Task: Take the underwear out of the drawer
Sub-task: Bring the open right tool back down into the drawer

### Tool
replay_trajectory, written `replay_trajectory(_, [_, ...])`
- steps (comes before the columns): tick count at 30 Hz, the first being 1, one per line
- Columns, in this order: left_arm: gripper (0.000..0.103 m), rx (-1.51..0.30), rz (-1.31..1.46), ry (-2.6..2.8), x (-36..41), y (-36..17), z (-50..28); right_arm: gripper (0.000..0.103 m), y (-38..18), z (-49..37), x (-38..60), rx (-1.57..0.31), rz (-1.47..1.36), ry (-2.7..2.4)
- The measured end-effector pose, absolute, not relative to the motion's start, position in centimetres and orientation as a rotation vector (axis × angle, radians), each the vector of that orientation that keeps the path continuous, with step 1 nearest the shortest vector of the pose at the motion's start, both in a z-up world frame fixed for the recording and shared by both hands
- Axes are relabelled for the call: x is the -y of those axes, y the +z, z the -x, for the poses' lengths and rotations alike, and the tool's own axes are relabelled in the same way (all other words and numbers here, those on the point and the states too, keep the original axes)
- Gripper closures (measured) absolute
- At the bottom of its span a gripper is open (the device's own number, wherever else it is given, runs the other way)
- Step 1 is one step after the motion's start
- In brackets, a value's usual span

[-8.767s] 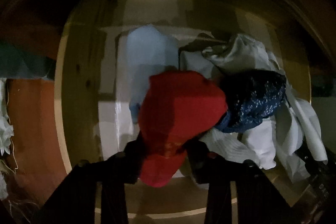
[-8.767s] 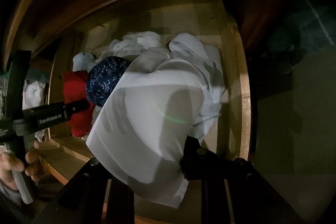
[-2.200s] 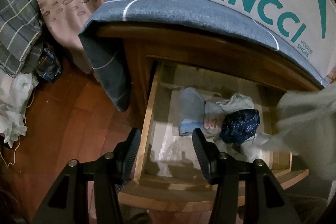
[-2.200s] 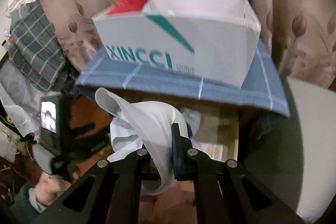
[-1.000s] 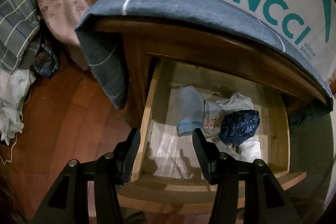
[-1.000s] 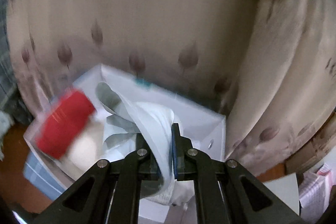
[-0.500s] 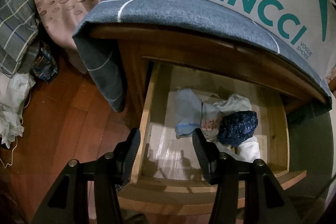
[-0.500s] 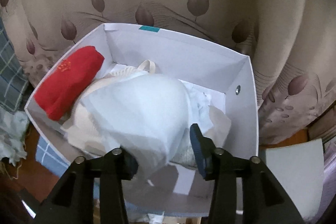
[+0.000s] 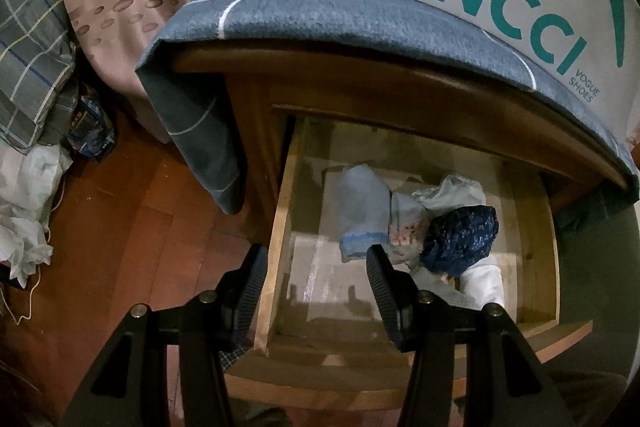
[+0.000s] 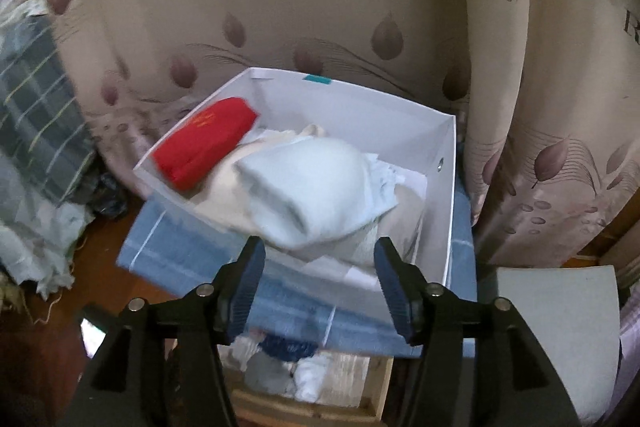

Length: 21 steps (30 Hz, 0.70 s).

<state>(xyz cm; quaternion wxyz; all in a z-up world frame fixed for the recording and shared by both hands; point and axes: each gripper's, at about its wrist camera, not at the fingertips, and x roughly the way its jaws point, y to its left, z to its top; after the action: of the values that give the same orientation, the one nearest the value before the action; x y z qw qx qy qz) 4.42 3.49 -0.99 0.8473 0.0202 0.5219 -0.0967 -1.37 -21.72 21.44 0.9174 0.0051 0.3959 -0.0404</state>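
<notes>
Right tool (image 10: 320, 267) over blurred underwear (image 10: 316, 187)

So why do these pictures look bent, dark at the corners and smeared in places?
Both views: fisheye lenses bow straight edges and blacken the corners. Left wrist: sharp, but the drawer interior is dim and shadowed. Right wrist: motion blur smears the pale garment and the box front edge; the curtain lettering is legible.

— What can't you make out in the drawer (image 9: 536, 255)?
— Your finger (image 9: 384, 283) covers part of the pile; the white piece (image 9: 482, 281) is half under the navy one (image 9: 460, 239).
— And the box (image 10: 444, 195)?
— Motion-blurred; the cream garment (image 10: 224, 187) is mostly buried.
</notes>
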Motion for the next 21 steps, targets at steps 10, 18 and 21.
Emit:
replay_trajectory(10, [0.050,-1.098,-0.068,-0.208,-3.1,-1.1,-4.1,0.045,15.5,7.2,20.2,-0.948,0.012,-0.024])
replay_trajectory(18, [0.050,-1.104,-0.104,-0.223,-2.5,-1.4,-3.9,0.045,5.2,7.0,21.2,-1.190,-0.032,-0.044])
replay_trajectory(21, [0.050,-1.116,-0.098,-0.222,-2.6,-1.5,-4.0,0.042,2.0,6.3,21.8,-1.271,-0.058,-0.065])
